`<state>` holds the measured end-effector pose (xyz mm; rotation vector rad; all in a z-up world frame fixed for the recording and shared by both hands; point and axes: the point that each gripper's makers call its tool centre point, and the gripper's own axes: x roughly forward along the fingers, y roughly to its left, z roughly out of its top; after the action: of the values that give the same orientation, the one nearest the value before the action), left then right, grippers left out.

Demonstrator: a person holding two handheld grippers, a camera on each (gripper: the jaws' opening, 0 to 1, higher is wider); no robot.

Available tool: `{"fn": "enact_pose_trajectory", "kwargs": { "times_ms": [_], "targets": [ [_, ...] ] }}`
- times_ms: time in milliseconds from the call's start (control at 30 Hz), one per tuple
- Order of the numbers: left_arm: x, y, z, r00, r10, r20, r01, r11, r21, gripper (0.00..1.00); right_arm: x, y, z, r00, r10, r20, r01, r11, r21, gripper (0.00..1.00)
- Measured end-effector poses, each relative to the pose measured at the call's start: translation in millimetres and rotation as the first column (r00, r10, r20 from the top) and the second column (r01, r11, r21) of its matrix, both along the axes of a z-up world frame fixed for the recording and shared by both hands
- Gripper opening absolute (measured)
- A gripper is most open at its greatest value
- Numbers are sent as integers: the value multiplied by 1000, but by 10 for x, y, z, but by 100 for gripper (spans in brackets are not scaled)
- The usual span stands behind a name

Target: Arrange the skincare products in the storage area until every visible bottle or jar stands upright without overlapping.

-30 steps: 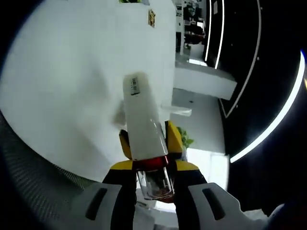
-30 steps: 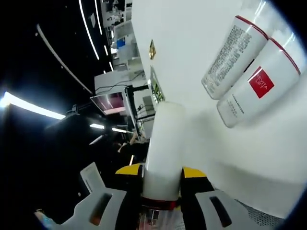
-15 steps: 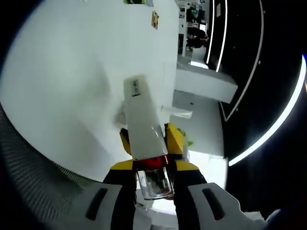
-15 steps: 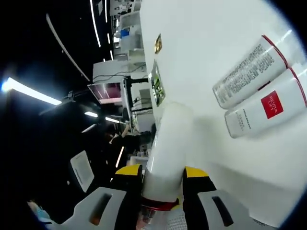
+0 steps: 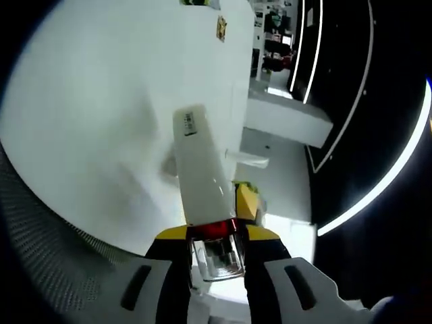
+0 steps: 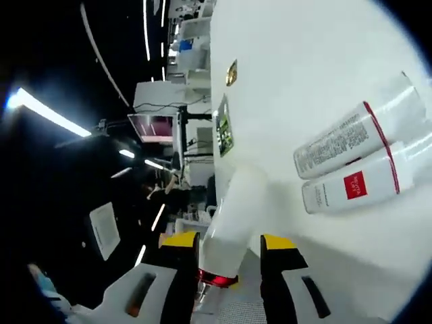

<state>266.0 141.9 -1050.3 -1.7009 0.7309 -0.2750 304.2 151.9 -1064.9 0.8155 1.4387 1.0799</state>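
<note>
My left gripper [image 5: 212,226] is shut on a white bottle [image 5: 198,169] with a red band and a clear cap. The cap end points toward the camera and the far end hangs over the white table [image 5: 94,101]. My right gripper [image 6: 229,246] is shut on a second white bottle [image 6: 235,212] with a red band, which leans to the right between the jaws. To its right, two more white bottles lie side by side on the table. One bottle [image 6: 341,143] shows small print and the other [image 6: 358,185] bears a red square label.
A small gold item [image 6: 231,72] and a green-patterned card [image 6: 221,125] sit near the table's far edge. The gold item [image 5: 221,28] is also on the table in the left gripper view. Grey mesh [image 5: 40,229] borders the table. Dark room with light strips lies beyond.
The right gripper view has pulled back and turned, so the two lying bottles look smaller and lower. The bottle in my right gripper leans more. The left gripper view is almost unchanged.
</note>
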Motion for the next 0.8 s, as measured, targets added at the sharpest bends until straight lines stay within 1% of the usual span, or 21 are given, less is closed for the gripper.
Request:
{"fn": "enact_pose_trajectory", "kwargs": {
  "times_ms": [67, 100, 167, 200, 233, 267, 333, 367, 400, 433, 467, 500, 533, 567, 600, 633, 667, 700, 733, 767, 800],
  "targets": [
    [4, -3, -14, 1000, -1, -4, 1, 1000, -6, 23, 31, -59, 32, 994, 56, 96, -56, 998, -6, 35],
    [6, 1, -22, 1000, 2, -7, -2, 1000, -8, 23, 68, -97, 44, 985, 79, 153, -78, 997, -14, 35],
    [7, 2, -24, 1000, 3, -11, -3, 1000, -14, 23, 118, -188, 21, 960, 143, 242, -138, 990, -39, 36],
    [7, 3, -40, 1000, 3, -12, -3, 1000, -14, 23, 155, -250, -12, 946, 171, 274, -158, 985, -70, 36],
    [7, 0, -48, 1000, 1, -17, -2, 1000, -18, 23, 192, -278, -19, 934, 182, 306, -165, 983, -82, 37],
    [9, -2, -46, 1000, 0, -17, -1, 1000, -24, 23, 208, -299, -10, 917, 206, 342, -188, 978, -86, 37],
    [2, -8, -48, 1000, -6, -22, 5, 1000, -27, 23, 283, -377, -32, 843, 278, 460, -239, 961, -142, 34],
    [2, -6, -48, 1000, -6, -24, 5, 999, -33, 23, 296, -396, -36, 820, 299, 489, -254, 954, -158, 33],
    [2, -7, -44, 1000, -6, -25, 5, 999, -41, 23, 331, -437, -64, 747, 355, 562, -287, 935, -209, 34],
    [2, -8, -44, 1000, -7, -26, 6, 999, -45, 23, 341, -471, -106, 663, 422, 618, -333, 906, -262, 35],
    [1, -13, -33, 1000, -8, -29, 6, 999, -53, 23, 340, -482, -120, 608, 458, 649, -355, 888, -293, 39],
    [1, -19, -24, 999, -9, -32, 7, 998, -64, 23, 355, -500, -163, 450, 534, 716, -394, 838, -377, 42],
    [0, -29, -21, 999, -15, -34, 12, 997, -77, 23, 324, -488, -171, 360, 566, 741, -421, 808, -412, 44],
    [-1, -33, -19, 999, -17, -36, 14, 996, -83, 23, 266, -474, -182, 239, 606, 759, -457, 759, -463, 44],
    [-3, -34, -12, 999, -19, -40, 15, 996, -88, 23, 246, -451, -170, 153, 619, 770, -465, 733, -496, 44],
    [-5, -33, -10, 999, -18, -44, 14, 996, -93, 23, 240, -401, -144, 72, 607, 791, -464, 723, -512, 45],
    [-10, -35, -4, 999, -21, -49, 16, 995, -100, 23, 221, -333, -112, -47, 597, 801, -459, 699, -549, 49],
    [-15, -36, 0, 998, -22, -54, 16, 994, -106, 23, 185, -262, -84, -120, 572, 812, -468, 688, -554, 52],
    [-24, -41, 6, 998, -27, -57, 21, 993, -112, 23, 181, -208, -68, -162, 560, 812, -460, 685, -564, 55],
    [-30, -46, 13, 998, -30, -58, 23, 993, -120, 23, 148, -173, -66, -206, 557, 805, -475, 662, -580, 58],
    [-34, -48, 22, 998, -30, -58, 23, 992, -126, 23, 102, -110, -59, -248, 544, 801, -485, 647, -589, 58]
  ]
}}
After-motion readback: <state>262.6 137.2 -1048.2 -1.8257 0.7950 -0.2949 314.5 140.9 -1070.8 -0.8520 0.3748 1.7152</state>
